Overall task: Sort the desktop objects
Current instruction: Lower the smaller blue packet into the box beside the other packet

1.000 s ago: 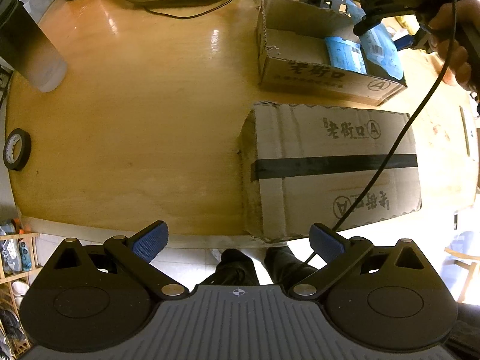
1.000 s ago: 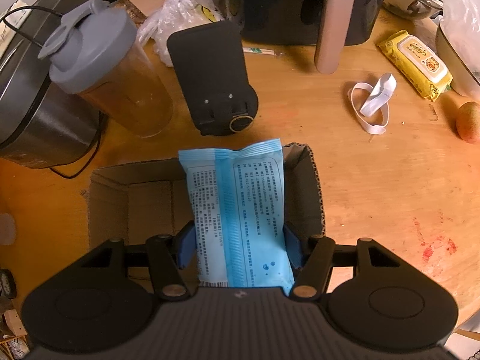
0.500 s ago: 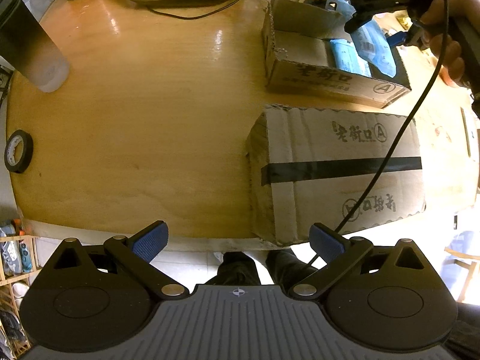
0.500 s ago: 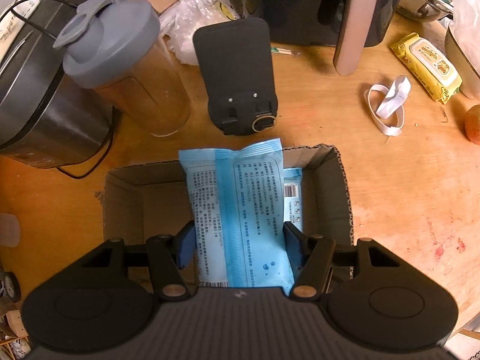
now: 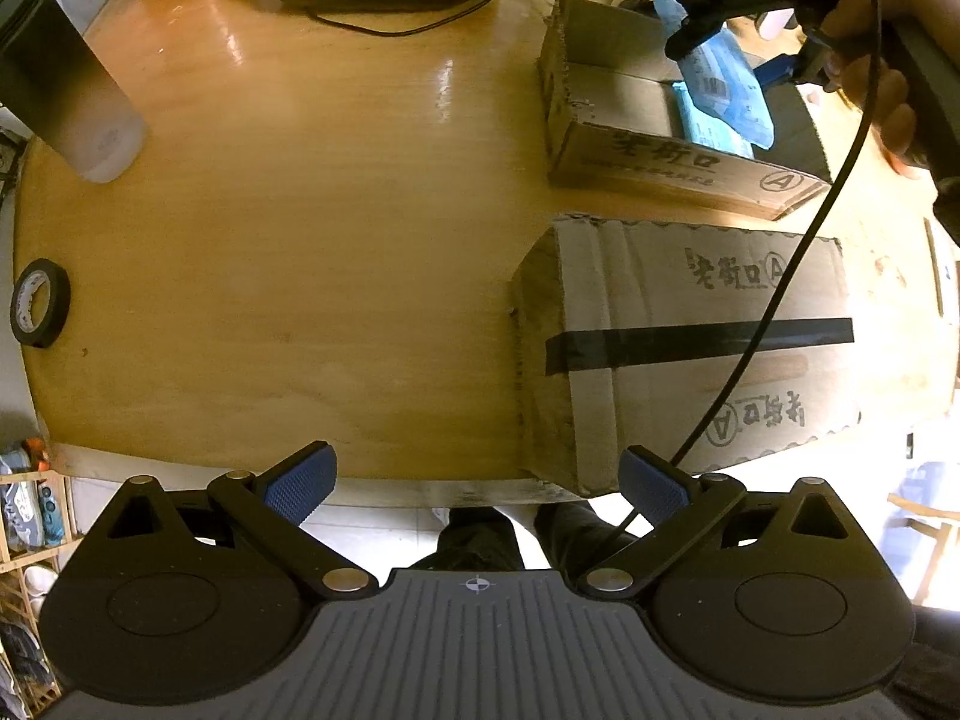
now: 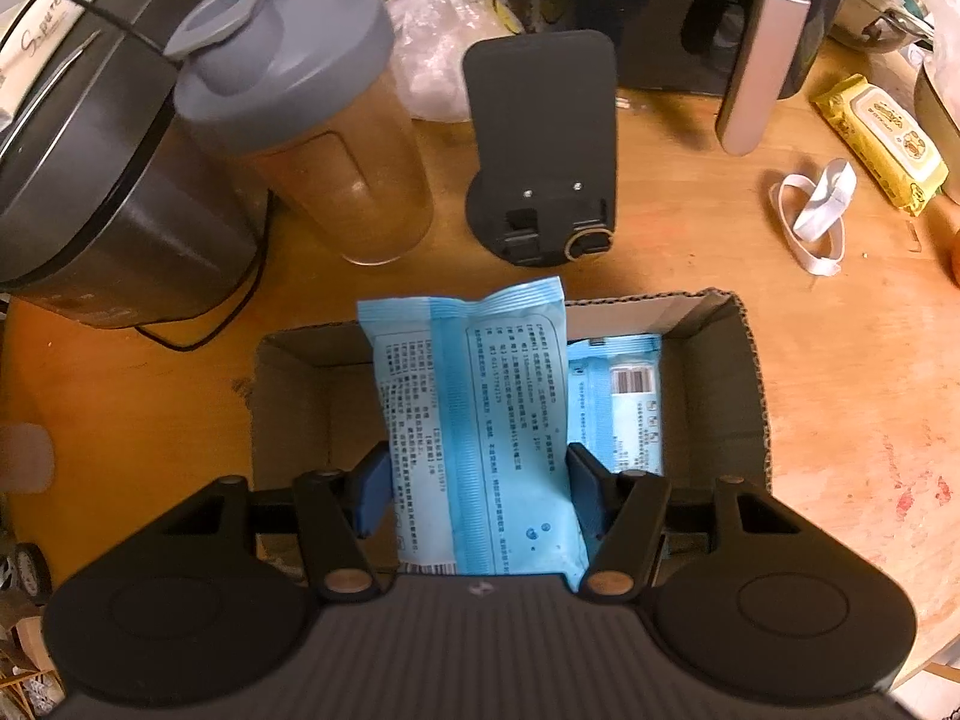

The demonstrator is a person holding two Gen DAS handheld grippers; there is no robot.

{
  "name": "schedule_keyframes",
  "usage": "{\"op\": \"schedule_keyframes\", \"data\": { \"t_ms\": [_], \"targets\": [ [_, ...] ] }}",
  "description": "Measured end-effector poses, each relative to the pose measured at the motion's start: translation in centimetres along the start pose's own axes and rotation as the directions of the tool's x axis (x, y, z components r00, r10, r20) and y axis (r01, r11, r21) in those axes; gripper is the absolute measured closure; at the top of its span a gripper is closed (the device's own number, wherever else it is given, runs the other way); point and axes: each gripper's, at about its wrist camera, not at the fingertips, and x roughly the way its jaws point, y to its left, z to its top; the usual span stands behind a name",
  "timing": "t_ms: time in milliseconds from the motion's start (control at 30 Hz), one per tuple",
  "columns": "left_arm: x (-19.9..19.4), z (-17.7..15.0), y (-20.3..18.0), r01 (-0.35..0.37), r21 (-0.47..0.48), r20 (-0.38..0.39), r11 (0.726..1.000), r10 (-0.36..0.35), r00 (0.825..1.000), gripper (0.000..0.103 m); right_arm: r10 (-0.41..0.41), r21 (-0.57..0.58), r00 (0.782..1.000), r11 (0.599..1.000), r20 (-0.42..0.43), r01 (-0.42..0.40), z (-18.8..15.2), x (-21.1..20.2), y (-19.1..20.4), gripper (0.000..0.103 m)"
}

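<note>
1. Right gripper [image 6: 477, 480] pinches a blue wipes pack [image 6: 474, 420] at its sides, hanging over the open cardboard box [image 6: 744, 372].
2. Lower it beside the second pack [image 6: 624, 402] before letting go.
3. Left gripper [image 5: 477, 483] hovers wide open, empty, above the table edge [image 5: 270, 240].

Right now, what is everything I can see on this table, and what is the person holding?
Open cardboard box: one, brown, mid-table.
Wipes packs: two, blue; one clamped over the box, one lying inside.
Taped box: one, brown, closed, at the table edge.
Shaker bottle: one, grey lid, behind the open box.
Phone stand: one, black, beside the bottle.
Yellow pack: one, far right.
White strap: one, right.
Tape roll: one, black, left edge.
Left gripper: open, empty.
Right gripper: shut on the pack.
</note>
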Motion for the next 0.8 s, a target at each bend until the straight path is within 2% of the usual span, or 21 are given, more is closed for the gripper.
{"op": "schedule_keyframes", "data": {
  "t_ms": [800],
  "targets": [
    [0.2,0.3,1.5,-0.004,0.008,-0.009,1.000,0.004,1.000,0.000,0.017,0.006,1.000,1.000,-0.017,-0.017,-0.6,1.4,3.4,0.044]
  ]
}}
